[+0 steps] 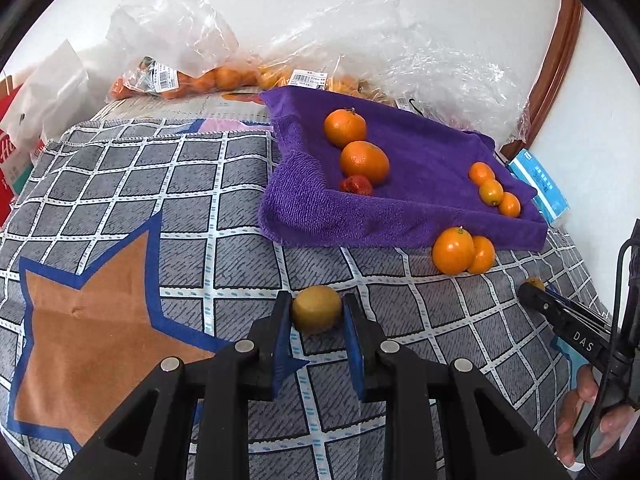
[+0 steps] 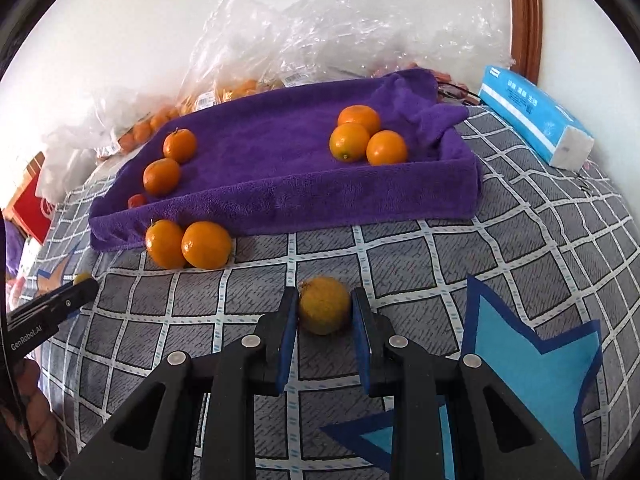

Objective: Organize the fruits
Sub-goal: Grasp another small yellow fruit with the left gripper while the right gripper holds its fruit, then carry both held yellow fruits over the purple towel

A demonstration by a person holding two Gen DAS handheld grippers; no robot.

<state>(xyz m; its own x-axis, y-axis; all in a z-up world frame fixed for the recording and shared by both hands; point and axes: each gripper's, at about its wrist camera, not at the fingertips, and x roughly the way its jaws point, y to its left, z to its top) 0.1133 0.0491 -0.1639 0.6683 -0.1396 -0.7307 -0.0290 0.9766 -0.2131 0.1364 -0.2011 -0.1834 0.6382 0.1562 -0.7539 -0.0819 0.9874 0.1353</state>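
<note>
Against white wall [image 2: 120, 20], checked cloth [image 1: 120, 184], purple towel [image 2: 260, 160], bagged fruit [image 1: 224, 78]

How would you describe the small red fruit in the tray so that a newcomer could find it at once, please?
Start at the purple towel-lined tray on the checked cloth. In the left wrist view, two oranges sit along its left side, and the red fruit lies just in front of the nearer one, against the front wall. It is the only red fruit and is smaller than those oranges.
</note>
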